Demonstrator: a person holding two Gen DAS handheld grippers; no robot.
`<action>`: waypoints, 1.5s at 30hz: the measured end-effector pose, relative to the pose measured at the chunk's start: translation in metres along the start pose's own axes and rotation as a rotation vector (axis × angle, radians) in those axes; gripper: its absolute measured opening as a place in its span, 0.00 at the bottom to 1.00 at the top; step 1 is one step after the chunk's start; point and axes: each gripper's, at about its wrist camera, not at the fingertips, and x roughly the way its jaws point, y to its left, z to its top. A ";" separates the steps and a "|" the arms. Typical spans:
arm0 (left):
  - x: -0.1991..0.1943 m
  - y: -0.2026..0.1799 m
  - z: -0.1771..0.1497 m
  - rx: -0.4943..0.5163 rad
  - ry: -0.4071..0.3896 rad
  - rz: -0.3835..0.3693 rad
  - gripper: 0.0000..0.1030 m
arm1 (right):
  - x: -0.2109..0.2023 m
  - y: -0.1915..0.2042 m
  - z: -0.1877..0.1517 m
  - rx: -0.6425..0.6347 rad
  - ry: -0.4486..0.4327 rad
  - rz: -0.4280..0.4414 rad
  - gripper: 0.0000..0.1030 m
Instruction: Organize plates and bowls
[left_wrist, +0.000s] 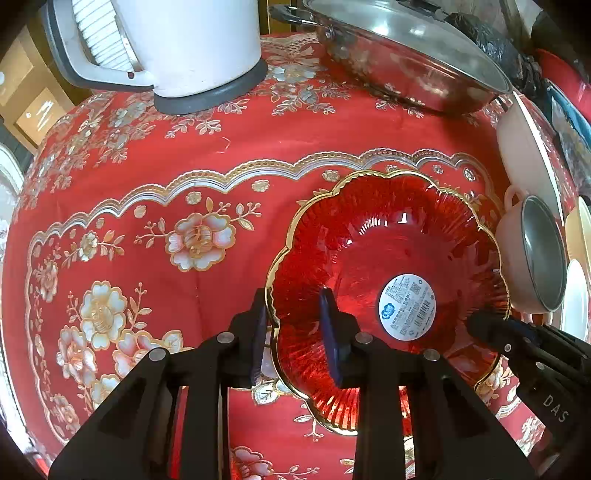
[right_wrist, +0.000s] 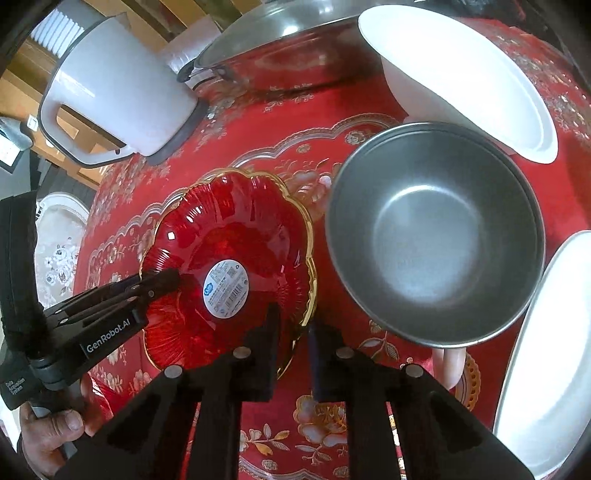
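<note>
Apparently the sorting is at an early stage: the dishes are spread over the table and nothing looks stacked yet, so I judge that most of the work is left.

Left wrist view: the left gripper (left_wrist: 295, 332) stands over the left rim of the red glass plate (left_wrist: 388, 258), one finger outside the gold edge, the other inside the dish. The jaws are narrow, and the pads seem to pinch the rim, though I cannot be fully sure the outer pad touches. The plate lies on the red tablecloth (left_wrist: 147, 166), towards the right side of the table, with a round white sticker (left_wrist: 406, 306) in its middle. At the plate's right rim comes the right gripper (left_wrist: 480, 325), its tips at the edge. Just beside the plate, on the right, is the pink bowl w/ steel inside (left_wrist: 532, 258). At the far edge stand a white kettle (left_wrist: 184, 44) and a steel pot w/ lid (left_wrist: 406, 55).

Right wrist view: the right gripper (right_wrist: 293, 339) is closed narrow on the near-right rim of the plate; the gold edge passes between the fingers. The left gripper reaches in from the opposite side. So both hold one plate, from two sides. The steel-lined bowl sits just right of the plate, a white bowl (right_wrist: 461, 74) behind it, a white plate (right_wrist: 546, 350) at the right edge. A hand (right_wrist: 48, 439) holds the left tool.
</note>
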 end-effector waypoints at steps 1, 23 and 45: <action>0.000 0.001 0.000 -0.002 -0.001 0.001 0.26 | -0.001 0.001 0.000 -0.006 -0.002 -0.002 0.11; -0.040 0.000 -0.020 -0.010 -0.044 -0.016 0.24 | -0.021 0.007 -0.006 -0.042 -0.036 -0.003 0.11; -0.101 0.011 -0.055 -0.051 -0.113 -0.017 0.24 | -0.061 0.031 -0.033 -0.110 -0.095 0.012 0.11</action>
